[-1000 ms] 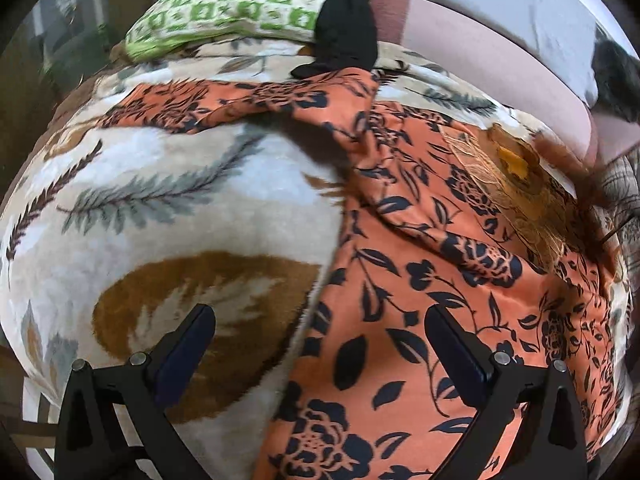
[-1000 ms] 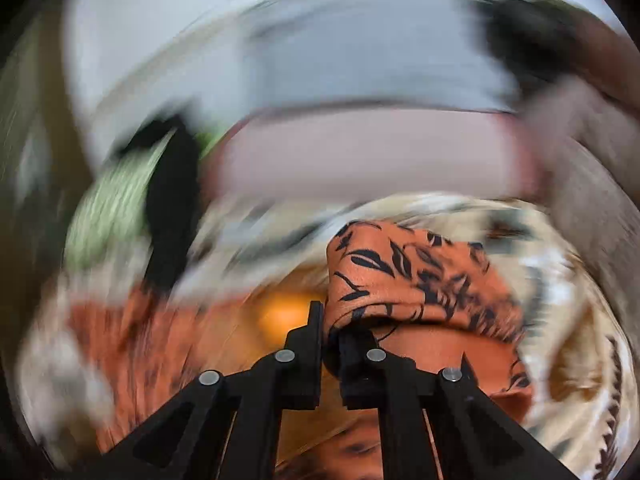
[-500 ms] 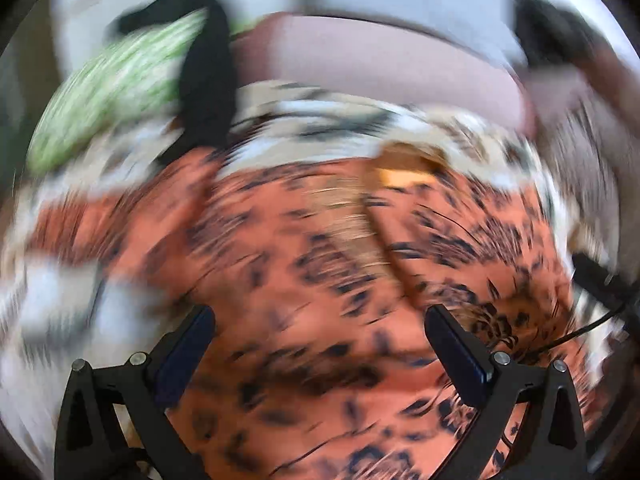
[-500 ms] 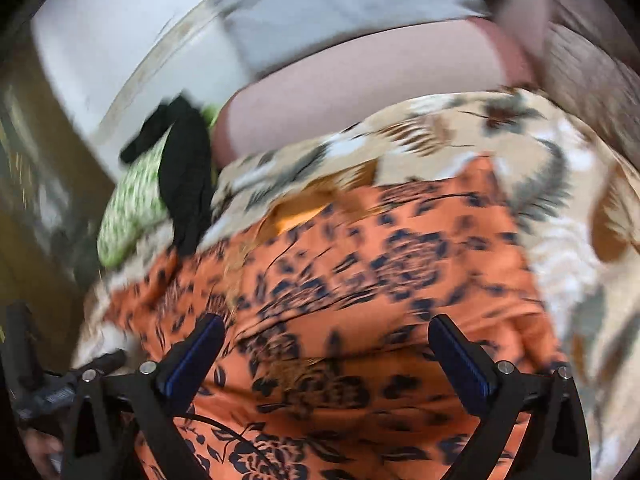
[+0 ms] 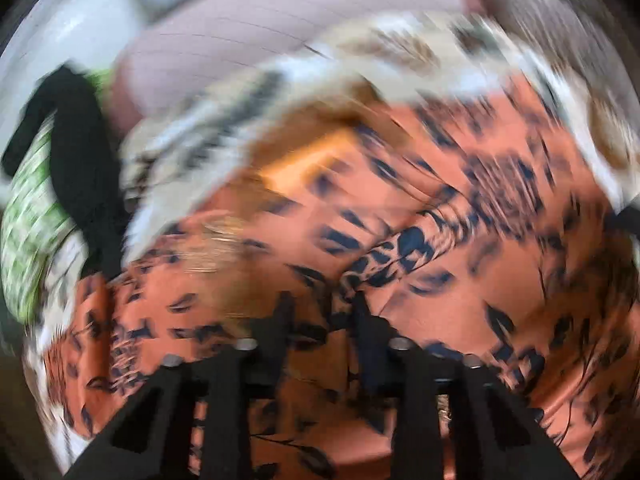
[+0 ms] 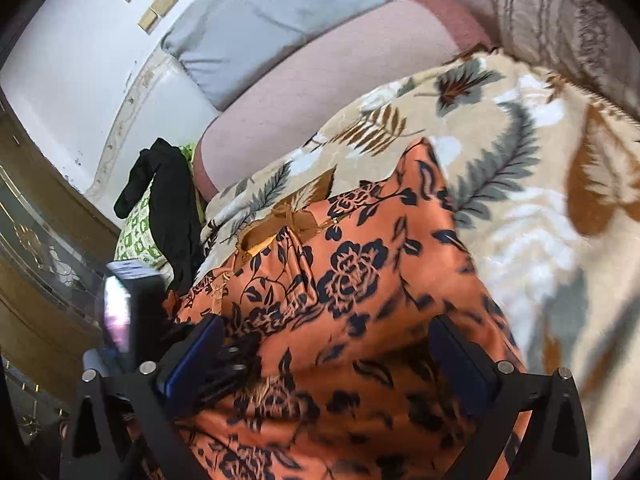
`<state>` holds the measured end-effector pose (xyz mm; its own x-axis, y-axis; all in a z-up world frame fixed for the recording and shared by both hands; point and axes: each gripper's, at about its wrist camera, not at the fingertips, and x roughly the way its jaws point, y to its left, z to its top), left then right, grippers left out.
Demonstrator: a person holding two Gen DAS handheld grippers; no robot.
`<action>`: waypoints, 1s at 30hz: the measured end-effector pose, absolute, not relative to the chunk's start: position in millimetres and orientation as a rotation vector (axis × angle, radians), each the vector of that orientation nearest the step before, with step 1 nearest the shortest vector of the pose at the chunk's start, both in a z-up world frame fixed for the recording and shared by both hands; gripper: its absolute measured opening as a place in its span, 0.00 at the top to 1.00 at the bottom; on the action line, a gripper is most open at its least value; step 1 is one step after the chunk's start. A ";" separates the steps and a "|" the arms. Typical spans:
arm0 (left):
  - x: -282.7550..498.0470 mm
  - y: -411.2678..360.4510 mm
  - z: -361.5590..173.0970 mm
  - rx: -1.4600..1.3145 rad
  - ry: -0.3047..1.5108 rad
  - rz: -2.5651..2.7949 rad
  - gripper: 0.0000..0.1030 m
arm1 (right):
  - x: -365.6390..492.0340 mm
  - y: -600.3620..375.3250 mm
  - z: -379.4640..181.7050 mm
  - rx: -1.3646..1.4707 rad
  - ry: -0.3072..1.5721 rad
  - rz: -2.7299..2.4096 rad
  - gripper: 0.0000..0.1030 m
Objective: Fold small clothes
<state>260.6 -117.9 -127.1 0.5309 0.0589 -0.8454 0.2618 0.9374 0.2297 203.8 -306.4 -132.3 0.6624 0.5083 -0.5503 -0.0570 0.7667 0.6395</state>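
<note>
An orange garment with a black flower print [image 6: 352, 280] lies on a leaf-patterned blanket [image 6: 540, 184]; its gold bow faces the far side. In the blurred left wrist view the garment [image 5: 480, 280] fills the middle. My left gripper [image 5: 320, 312] is nearly shut, with a fold of the orange cloth between its fingers. My right gripper [image 6: 324, 344] is open wide over the garment's near part and holds nothing. The left gripper's body shows at the left of the right wrist view.
A green checked pillow [image 6: 136, 236] with a black garment [image 6: 176, 216] draped on it lies at the far left. A pink bedsheet [image 6: 320, 80] and grey pillow [image 6: 280, 12] lie beyond the blanket. A brown patterned pillow [image 6: 568, 24] is far right.
My right gripper let go of the orange cloth a second ago and stays open. My left gripper swung right over the garment and has closed on a fold of it.
</note>
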 end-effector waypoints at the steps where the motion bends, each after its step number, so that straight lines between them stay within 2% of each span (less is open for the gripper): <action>1: 260.9 -98.1 -119.9 0.252 0.985 -0.080 0.74 | 213.9 -304.7 -140.6 0.624 0.835 0.319 0.00; 5: 247.4 3.9 -142.0 -0.292 1.037 0.054 0.74 | 221.3 -302.4 -161.6 0.630 0.880 0.303 0.01; 7: 234.7 31.3 -162.2 -0.450 1.053 0.057 0.74 | 219.2 -299.1 -161.7 0.607 0.872 0.300 0.01; 12: 228.7 27.1 -156.3 -0.380 1.031 0.028 0.74 | 223.8 -291.2 -164.9 0.550 0.906 0.288 0.00; 21: 225.7 47.9 -140.3 -0.298 0.981 0.116 0.74 | 225.3 -302.3 -160.8 0.641 0.941 0.338 0.00; 23: 228.8 58.8 -155.2 -0.336 1.062 0.115 0.73 | 224.4 -320.0 -163.9 0.756 0.924 0.365 0.00; 25: 224.7 66.9 -149.1 -0.354 1.030 0.107 0.74 | 221.7 -335.1 -165.8 0.857 0.913 0.376 0.00; 29: 222.6 73.0 -142.7 -0.399 1.004 0.027 0.74 | 210.2 -350.7 -140.3 0.763 0.813 0.318 0.00; 30: 222.9 75.7 -143.9 -0.420 1.011 0.009 0.71 | 210.8 -351.6 -137.0 0.735 0.808 0.304 0.00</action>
